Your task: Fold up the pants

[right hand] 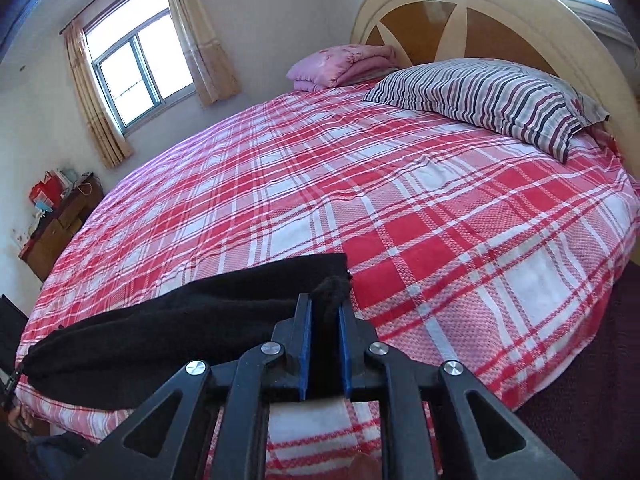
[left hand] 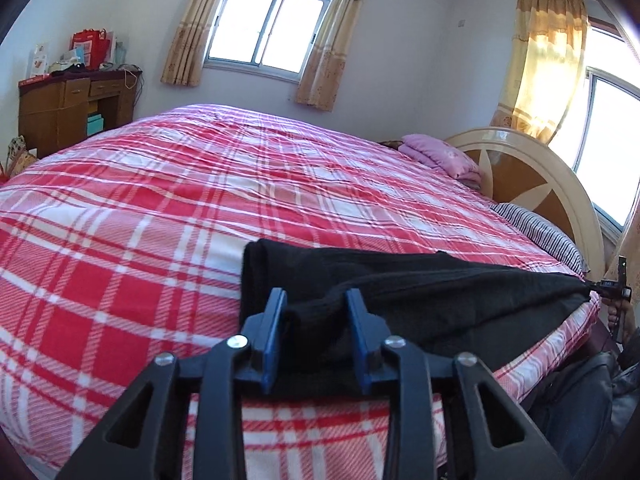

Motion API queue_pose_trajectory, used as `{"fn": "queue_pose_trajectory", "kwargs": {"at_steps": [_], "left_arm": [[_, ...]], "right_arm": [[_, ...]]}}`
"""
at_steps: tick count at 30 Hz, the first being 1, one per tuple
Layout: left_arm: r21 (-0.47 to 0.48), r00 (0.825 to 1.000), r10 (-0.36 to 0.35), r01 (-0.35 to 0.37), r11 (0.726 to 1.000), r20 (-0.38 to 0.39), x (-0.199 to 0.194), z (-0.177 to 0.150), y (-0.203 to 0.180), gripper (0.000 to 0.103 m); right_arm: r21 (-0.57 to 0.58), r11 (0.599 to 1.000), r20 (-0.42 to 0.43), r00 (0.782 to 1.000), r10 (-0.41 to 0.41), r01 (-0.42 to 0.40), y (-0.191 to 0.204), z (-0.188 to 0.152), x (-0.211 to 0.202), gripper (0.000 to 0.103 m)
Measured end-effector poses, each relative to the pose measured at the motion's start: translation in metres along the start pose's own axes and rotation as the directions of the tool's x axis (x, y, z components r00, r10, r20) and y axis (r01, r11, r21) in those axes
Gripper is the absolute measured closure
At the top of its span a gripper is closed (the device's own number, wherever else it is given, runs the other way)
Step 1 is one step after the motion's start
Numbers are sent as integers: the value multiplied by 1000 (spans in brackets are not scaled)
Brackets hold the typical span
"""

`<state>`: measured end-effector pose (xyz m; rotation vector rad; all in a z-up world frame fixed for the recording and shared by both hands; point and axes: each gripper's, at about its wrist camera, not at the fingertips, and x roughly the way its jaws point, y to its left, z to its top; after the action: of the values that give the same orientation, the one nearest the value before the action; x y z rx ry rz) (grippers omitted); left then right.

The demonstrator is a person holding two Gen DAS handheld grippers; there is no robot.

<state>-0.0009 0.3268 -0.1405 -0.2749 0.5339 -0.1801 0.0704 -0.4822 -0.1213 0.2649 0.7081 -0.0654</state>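
Note:
Black fleece pants (left hand: 420, 292) lie stretched along the near edge of a bed with a red and white plaid cover (left hand: 160, 200). My left gripper (left hand: 316, 308) is shut on one end of the pants, with bunched black cloth between its blue pads. My right gripper (right hand: 325, 312) is shut on the other end of the pants (right hand: 180, 320). The right gripper also shows far right in the left wrist view (left hand: 612, 286), pulling the cloth taut. A lower layer of the pants lies flat on the bed under the raised fold.
A striped pillow (right hand: 500, 100) and a folded pink blanket (right hand: 340, 64) lie by the curved headboard (right hand: 460, 12). A wooden desk (left hand: 76, 108) with clutter stands at the far wall. Curtained windows are behind. A dark bag (left hand: 572, 404) sits beside the bed.

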Motion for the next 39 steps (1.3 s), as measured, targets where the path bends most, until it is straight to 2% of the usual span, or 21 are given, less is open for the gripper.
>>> {"fn": "queue_pose_trajectory", "kwargs": {"at_steps": [3, 5, 7, 10, 13, 14, 15, 16, 19, 21, 24, 27, 31, 33, 36, 37, 39], "left_arm": [[-3, 1000, 18, -18, 1000, 11, -6, -1, 5, 62], [-12, 999, 34, -34, 999, 16, -8, -3, 8, 57], [-21, 999, 43, -43, 999, 16, -8, -3, 12, 57], [-27, 996, 87, -87, 996, 23, -12, -3, 19, 53], [-50, 990, 136, -134, 990, 39, -21, 0, 31, 53], [-63, 987, 157, -154, 986, 46, -25, 2, 36, 53], [-81, 982, 182, -177, 981, 51, -29, 3, 41, 53], [-99, 979, 196, -190, 977, 55, -32, 3, 46, 53], [-163, 974, 214, -200, 966, 70, -41, 3, 59, 50], [-188, 977, 200, -184, 965, 68, -41, 3, 62, 50], [-186, 984, 175, -164, 969, 42, -33, 2, 57, 50], [-154, 992, 125, -123, 980, 0, -23, 3, 42, 50], [-87, 994, 71, -78, 993, -81, -1, 7, 15, 50], [-33, 985, 100, -106, 994, -138, 15, 8, 2, 50], [28, 972, 162, -160, 987, -171, 32, 9, -9, 50], [32, 967, 180, -177, 984, -178, 36, 10, -8, 50], [7, 969, 166, -167, 986, -184, 39, 14, -5, 50]], "right_arm": [[-27, 998, 1, 999, -51, 51, 7, -1, -4, 83], [-30, 997, 0, 997, -71, 71, 8, -4, -9, 82], [-28, 995, 2, 995, -95, 95, 7, -5, -13, 78], [-39, 980, 18, 981, -192, 193, 8, -7, -25, 78], [-27, 969, 50, 969, -243, 245, 9, -6, -42, 76], [-20, 966, 64, 965, -256, 257, 10, -4, -46, 69], [-12, 965, 80, 962, -260, 262, 10, -3, -51, 54], [-6, 965, 92, 961, -259, 261, 12, -1, -55, 49], [-19, 966, 132, 958, -254, 259, 27, 3, -63, 47], [-69, 964, 155, 957, -245, 258, 46, 3, -66, 46], [-159, 970, 156, 975, -159, 183, 82, -3, -64, 46], [-306, 950, 85, 995, -42, 66, 133, -15, -48, 46], [-510, 855, -31, 995, 94, -97, 213, -41, -22, 46], [-578, 797, -85, 985, 153, -174, 252, -56, -9, 46], [-635, 728, -146, 966, 212, -256, 298, -71, 10, 46], [-655, 703, -164, 960, 226, -277, 315, -76, 18, 46], [-684, 668, -180, 955, 235, -293, 336, -85, 28, 46]]}}
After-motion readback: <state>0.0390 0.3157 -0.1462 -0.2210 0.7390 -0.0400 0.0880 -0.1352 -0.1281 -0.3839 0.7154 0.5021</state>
